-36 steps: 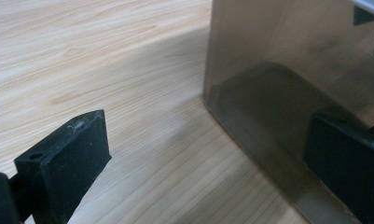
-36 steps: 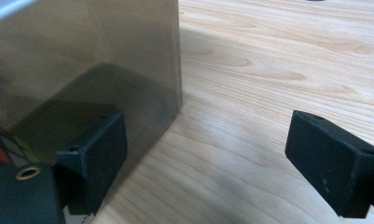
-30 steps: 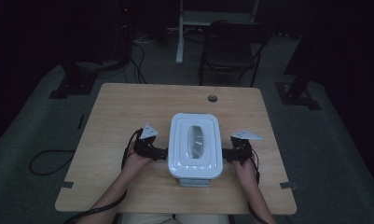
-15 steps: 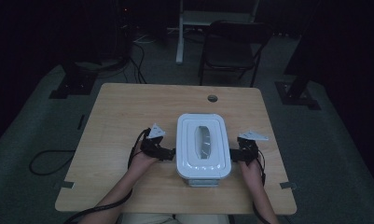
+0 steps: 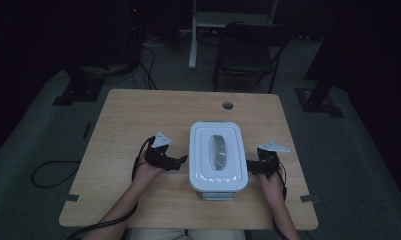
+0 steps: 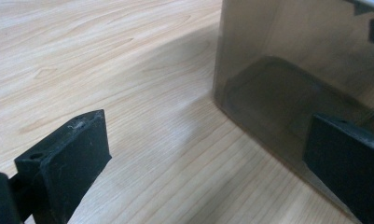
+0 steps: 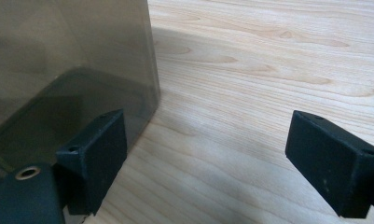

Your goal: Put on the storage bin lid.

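White-lidded bin [image 5: 218,156] between open grippers

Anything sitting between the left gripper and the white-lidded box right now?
Nothing: in the high view, just a short strip of bare table separates the left gripper from the box. The left gripper view shows plain wood up to the box's translucent wall.

Dim and slightly soft in the high view, with black surroundings across the top and both sides and only the wooden table [image 5: 138,120] lit from above. Much brighter and sharper in both gripper views, with crisp wood grain, a soft shadow beside the smoky container wall [image 6: 287,70], and faintly blurred near jaws along the bottom edge.
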Motion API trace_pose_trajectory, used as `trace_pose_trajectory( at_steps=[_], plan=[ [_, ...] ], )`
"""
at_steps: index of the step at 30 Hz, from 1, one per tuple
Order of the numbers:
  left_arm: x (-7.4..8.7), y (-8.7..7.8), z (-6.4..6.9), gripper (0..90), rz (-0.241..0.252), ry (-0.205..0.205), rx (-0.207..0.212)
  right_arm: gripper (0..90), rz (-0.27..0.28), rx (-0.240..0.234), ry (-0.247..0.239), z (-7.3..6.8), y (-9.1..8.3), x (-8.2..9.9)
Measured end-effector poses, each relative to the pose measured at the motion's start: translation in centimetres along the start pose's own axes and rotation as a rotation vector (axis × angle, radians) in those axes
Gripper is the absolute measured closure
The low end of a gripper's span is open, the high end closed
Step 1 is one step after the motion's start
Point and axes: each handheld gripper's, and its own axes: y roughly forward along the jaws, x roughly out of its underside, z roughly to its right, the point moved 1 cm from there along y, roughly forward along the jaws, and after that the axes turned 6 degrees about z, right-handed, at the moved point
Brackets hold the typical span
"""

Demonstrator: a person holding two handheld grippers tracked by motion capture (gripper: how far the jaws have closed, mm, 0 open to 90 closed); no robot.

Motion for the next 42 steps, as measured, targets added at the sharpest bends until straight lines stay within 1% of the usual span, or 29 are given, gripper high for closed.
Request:
trace_pose_trajectory(
  at_steps=[5, 11, 17, 20, 23, 28, 30, 34, 40, 42],
  plan=[
    [0.3, -0.5, -0.5, 1.5, 0.000, -0.012, -0.022, 12.6, 0.007, 0.009, 0.000, 0.3, -0.7, 0.2],
    [0.8, -1.4, -1.5, 1.5, -0.007, -0.029, -0.050, 12.6, 0.019, 0.037, 0.001, 0.8, -1.5, 0.6],
    [1.6, -2.5, -2.5, 1.5, -0.018, -0.038, -0.080, 12.6, 0.022, 0.056, 0.018, 1.4, -2.2, 1.0],
    [1.9, -3.0, -3.0, 1.5, -0.021, -0.046, -0.098, 12.6, 0.023, 0.065, 0.019, 1.6, -2.4, 1.2],
    [2.3, -3.7, -3.6, 1.5, -0.022, -0.059, -0.115, 12.6, 0.032, 0.072, 0.030, 1.9, -2.8, 1.3],
    [2.8, -4.8, -4.2, 1.5, -0.023, -0.059, -0.146, 12.6, 0.041, 0.090, 0.042, 2.2, -3.3, 1.5],
    [2.9, -5.1, -4.4, 1.5, -0.020, -0.066, -0.157, 12.6, 0.047, 0.096, 0.052, 2.3, -3.6, 1.6],
    [3.3, -6.0, -4.9, 1.5, -0.023, -0.069, -0.175, 12.6, 0.055, 0.120, 0.062, 2.6, -4.1, 1.9],
    [4.1, -7.3, -5.8, 1.5, -0.016, -0.091, -0.211, 12.6, 0.055, 0.151, 0.080, 3.3, -4.7, 2.3],
    [4.4, -7.8, -6.0, 1.5, -0.017, -0.097, -0.225, 12.6, 0.055, 0.171, 0.075, 3.4, -4.9, 2.4]
  ],
)
